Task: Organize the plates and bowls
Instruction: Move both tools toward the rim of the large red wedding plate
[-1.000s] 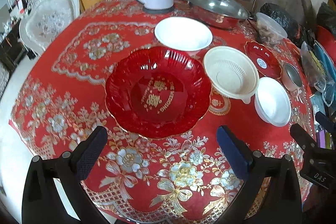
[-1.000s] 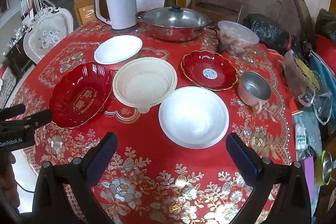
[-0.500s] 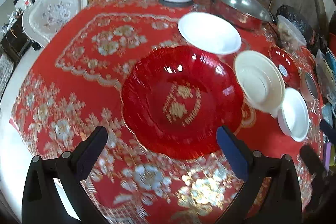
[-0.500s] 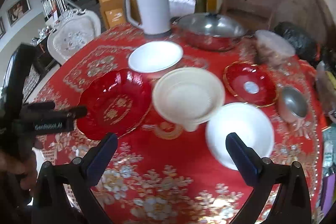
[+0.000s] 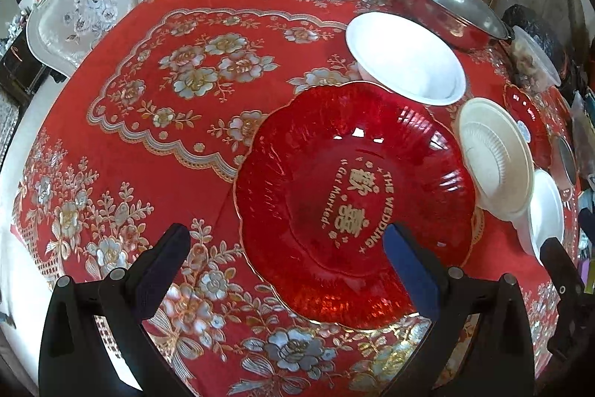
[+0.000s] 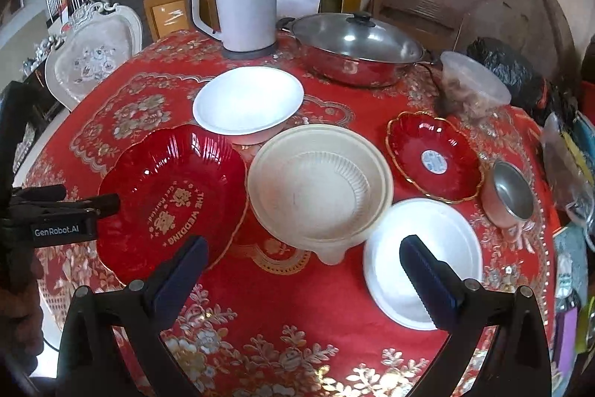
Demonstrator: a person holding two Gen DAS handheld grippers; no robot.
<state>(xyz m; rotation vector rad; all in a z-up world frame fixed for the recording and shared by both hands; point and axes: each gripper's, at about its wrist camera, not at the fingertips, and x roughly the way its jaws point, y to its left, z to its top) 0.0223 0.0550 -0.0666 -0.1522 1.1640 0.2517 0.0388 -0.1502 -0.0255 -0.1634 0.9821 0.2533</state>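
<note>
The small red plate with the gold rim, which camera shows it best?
The right wrist view. There the small red plate lies whole and unblocked, gold rim and pale centre sticker clear, beside the cream bowl. The left wrist view catches only a squeezed sliver at the frame's right edge, behind that bowl.

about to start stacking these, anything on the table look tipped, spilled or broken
Nothing looks spilled or broken. One oddity: the small metal cup at the right edge of the table lies tipped on its side, mouth facing the camera. The large red plate, cream bowl and white bowls sit upright.
</note>
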